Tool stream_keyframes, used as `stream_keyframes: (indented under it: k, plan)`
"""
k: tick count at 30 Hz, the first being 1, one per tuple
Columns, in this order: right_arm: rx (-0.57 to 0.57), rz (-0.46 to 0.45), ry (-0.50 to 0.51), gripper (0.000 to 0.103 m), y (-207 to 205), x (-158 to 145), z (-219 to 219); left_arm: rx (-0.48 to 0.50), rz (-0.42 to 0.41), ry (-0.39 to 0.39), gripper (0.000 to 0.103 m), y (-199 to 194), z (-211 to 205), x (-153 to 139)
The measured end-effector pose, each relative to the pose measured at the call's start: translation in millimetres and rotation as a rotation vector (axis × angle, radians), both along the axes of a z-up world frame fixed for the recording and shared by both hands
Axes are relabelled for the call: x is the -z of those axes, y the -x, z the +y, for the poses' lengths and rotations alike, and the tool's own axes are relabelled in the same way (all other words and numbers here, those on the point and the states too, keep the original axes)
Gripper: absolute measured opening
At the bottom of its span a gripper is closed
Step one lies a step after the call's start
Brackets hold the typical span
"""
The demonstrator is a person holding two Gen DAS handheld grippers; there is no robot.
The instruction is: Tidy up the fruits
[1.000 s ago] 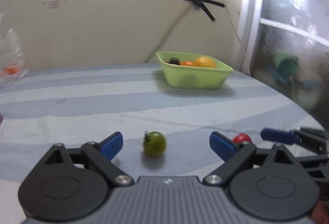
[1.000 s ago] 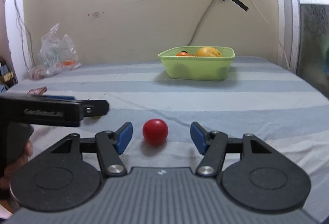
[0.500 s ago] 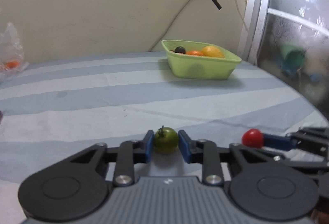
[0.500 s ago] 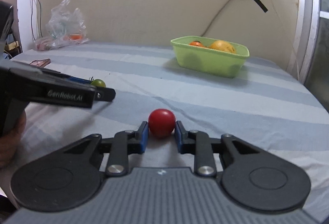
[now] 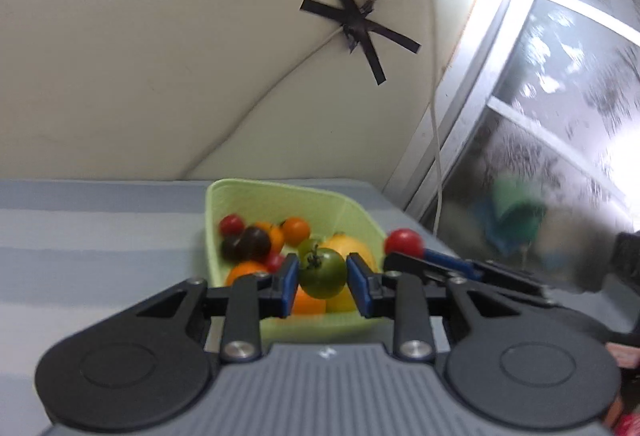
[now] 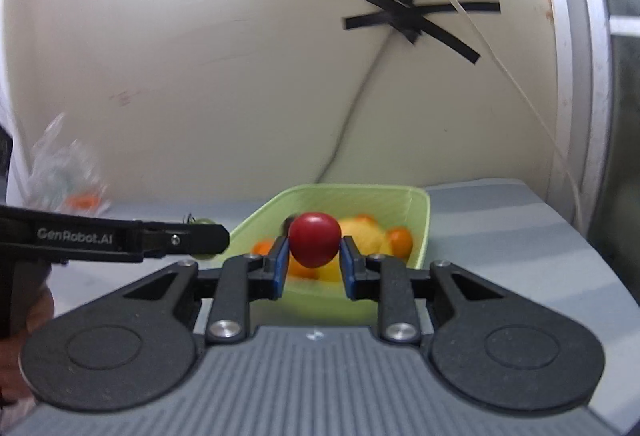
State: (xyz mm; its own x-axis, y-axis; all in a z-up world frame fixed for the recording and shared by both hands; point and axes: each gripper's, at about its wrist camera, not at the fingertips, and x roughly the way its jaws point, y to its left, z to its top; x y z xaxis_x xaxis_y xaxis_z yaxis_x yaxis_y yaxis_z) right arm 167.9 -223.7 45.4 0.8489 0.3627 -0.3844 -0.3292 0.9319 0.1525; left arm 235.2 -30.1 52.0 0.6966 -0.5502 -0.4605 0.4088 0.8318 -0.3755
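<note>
my left gripper point(image 5: 322, 290) is clamped on a green tomato point(image 5: 322, 273), its blue pads pressing both sides, stem facing me. just beyond it sits the light green tub point(image 5: 280, 196) on the striped blue cloth point(image 5: 100, 236), holding small red, orange and dark fruits and a larger yellow one. to the right my right gripper point(image 5: 404, 250) pokes in from the side, a red tomato point(image 5: 403, 241) at its tip, near the tub's right rim. black tape point(image 5: 358, 26) crosses on the wall above.
</note>
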Motion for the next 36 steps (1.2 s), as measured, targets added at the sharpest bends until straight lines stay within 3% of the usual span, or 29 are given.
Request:
stream_keyframes:
  k: [4,8,10,12,14,18,21,23,25,29,33,36]
  plan:
    - [0.018,0.039,-0.032,0.03,-51,2,-4,0.006,0.068,0.045,0.027,-48,-7,16]
    - [0.024,0.069,-0.032,0.032,-80,14,-5,-0.002,0.145,0.11,0.037,-75,-6,33]
    - [0.026,0.071,-0.045,0.035,-85,20,-8,0.009,0.135,0.123,0.045,-75,-6,33]
    - [0.031,0.068,-0.054,0.052,-83,24,-11,0.006,0.109,0.111,0.055,-71,-10,30]
    - [0.031,0.052,-0.066,0.052,-82,23,-16,-0.021,0.088,0.092,0.056,-65,-12,23]
    - [0.066,0.002,-0.13,0.052,-62,9,-28,-0.072,0.067,0.104,0.056,-35,-3,3]
    - [0.085,-0.027,-0.181,0.052,-34,-5,-36,-0.144,0.002,-0.006,0.066,5,-3,-14]
    - [0.089,-0.035,-0.207,0.053,-8,-9,-39,-0.193,-0.051,-0.093,0.092,38,-5,-22]
    - [0.091,-0.032,-0.227,0.058,23,-7,-39,-0.249,-0.096,-0.172,0.101,72,-8,-24]
    - [0.11,0.0,-0.257,0.076,87,8,-34,-0.327,-0.105,-0.294,0.103,128,-10,-18]
    - [0.172,-0.013,-0.209,0.094,149,20,-19,-0.365,-0.06,-0.32,0.103,168,-3,-16]
    - [0.187,0.017,-0.193,0.098,163,26,-11,-0.382,-0.077,-0.332,0.103,196,0,-17]
